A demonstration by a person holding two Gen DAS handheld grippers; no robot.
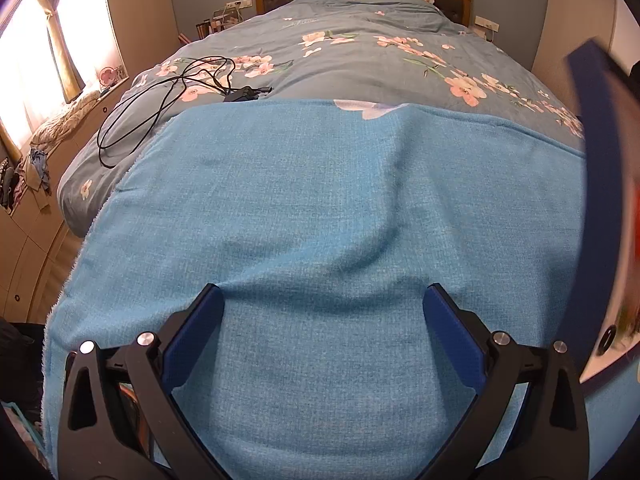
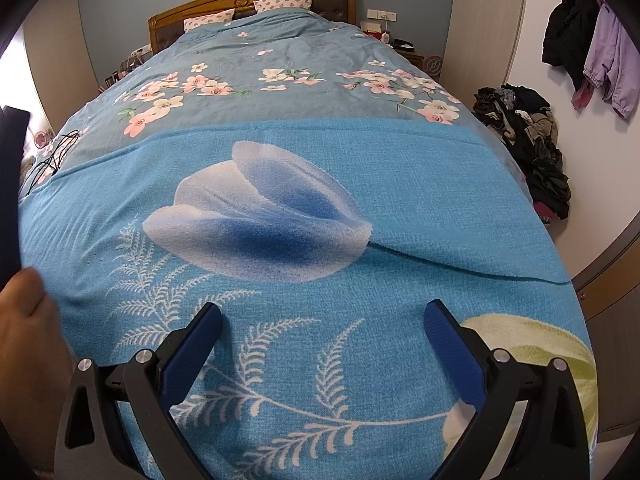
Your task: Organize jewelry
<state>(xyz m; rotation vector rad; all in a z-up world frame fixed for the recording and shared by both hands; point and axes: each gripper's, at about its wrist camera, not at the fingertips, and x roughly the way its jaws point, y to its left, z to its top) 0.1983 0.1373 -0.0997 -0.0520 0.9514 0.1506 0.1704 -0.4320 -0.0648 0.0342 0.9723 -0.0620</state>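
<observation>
No jewelry shows in either view. My left gripper (image 1: 323, 296) is open, its blue-padded fingers spread wide over a plain light blue towel (image 1: 320, 200) on the bed, with nothing between them. My right gripper (image 2: 324, 312) is also open and empty, hovering over the same towel (image 2: 440, 184) where it carries a large white tulip print (image 2: 256, 216). A blurred blue finger (image 1: 592, 168) of the other gripper crosses the right edge of the left wrist view. A hand (image 2: 24, 320) shows at the left edge of the right wrist view.
The towel lies on a bed with a floral grey-blue duvet (image 1: 360, 48) and a wooden headboard (image 2: 248, 0). A black cable with a charger (image 1: 168, 96) lies on the duvet at the left. A clothes pile (image 2: 528, 140) and hanging coats (image 2: 588, 32) are at the right.
</observation>
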